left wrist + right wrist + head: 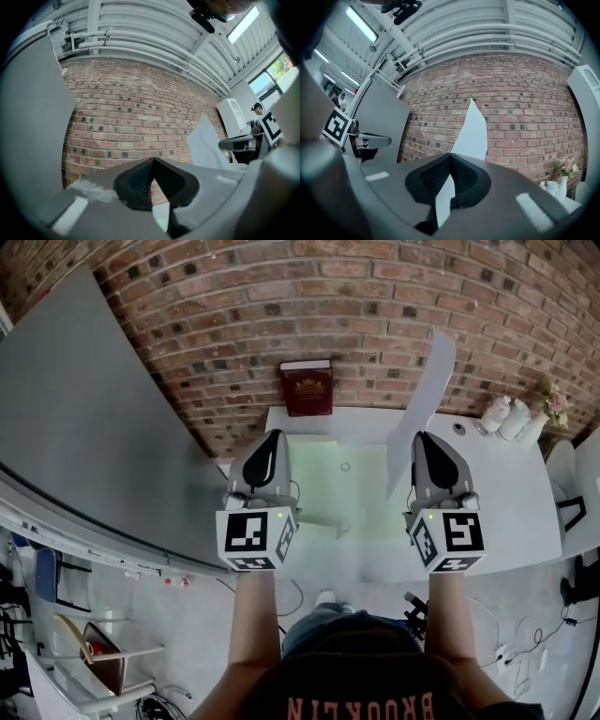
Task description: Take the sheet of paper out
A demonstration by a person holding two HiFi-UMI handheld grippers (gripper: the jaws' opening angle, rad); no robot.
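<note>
Pulling-out step: right claw [450,157] clamped the sheet of paper [427,395], left claw [153,161] pinched the clear sleeve [347,498]; next, probably draw them apart.

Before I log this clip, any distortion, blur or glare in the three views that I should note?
Head view: fisheye bends the brick wall and table edge; sharp. Left gripper view: dark vignette, ceiling light blown out, jaws on clear sleeve soft. Right gripper view: curved ceiling pipes, sheet of paper crisp, near jaws blurred.

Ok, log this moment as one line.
right gripper: fingers shut on sheet of paper, upright | left gripper: fingers shut on clear sleeve | paper out of sleeve | both above white table
</note>
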